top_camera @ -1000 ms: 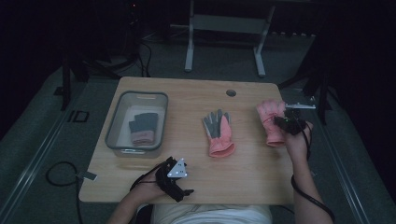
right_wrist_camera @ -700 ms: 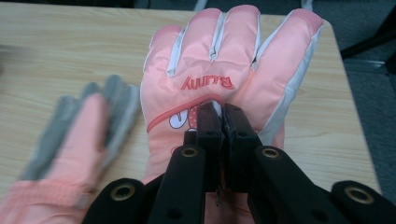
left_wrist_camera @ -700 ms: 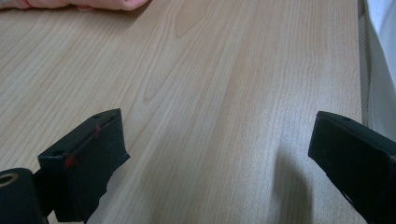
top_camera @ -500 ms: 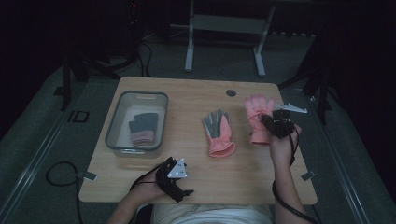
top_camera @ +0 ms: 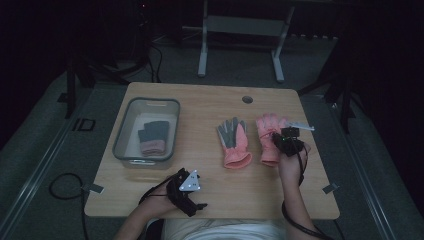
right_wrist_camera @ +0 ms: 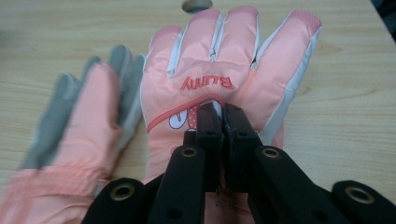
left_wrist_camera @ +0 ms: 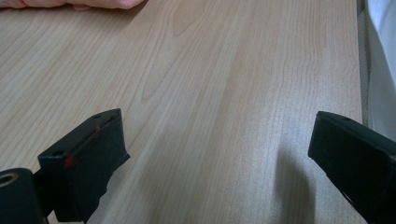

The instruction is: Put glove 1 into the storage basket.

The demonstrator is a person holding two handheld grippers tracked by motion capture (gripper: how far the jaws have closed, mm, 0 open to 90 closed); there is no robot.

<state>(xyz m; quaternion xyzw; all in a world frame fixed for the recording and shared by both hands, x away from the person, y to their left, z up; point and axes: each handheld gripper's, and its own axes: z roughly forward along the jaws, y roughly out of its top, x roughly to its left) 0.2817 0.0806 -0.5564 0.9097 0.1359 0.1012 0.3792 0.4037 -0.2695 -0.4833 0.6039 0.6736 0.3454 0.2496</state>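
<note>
My right gripper was clamped on the back of the pink padded glove, just at three o'clock of the grey-palmed pink glove on the light wooden table. My left gripper sat open at seven o'clock.

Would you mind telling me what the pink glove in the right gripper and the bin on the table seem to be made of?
Pink glove: apparently smooth synthetic shell fabric with a slight sheen, stitched seams and printed lettering. Bin: probably clear plastic, since its walls look see-through with a grey rim.
</note>
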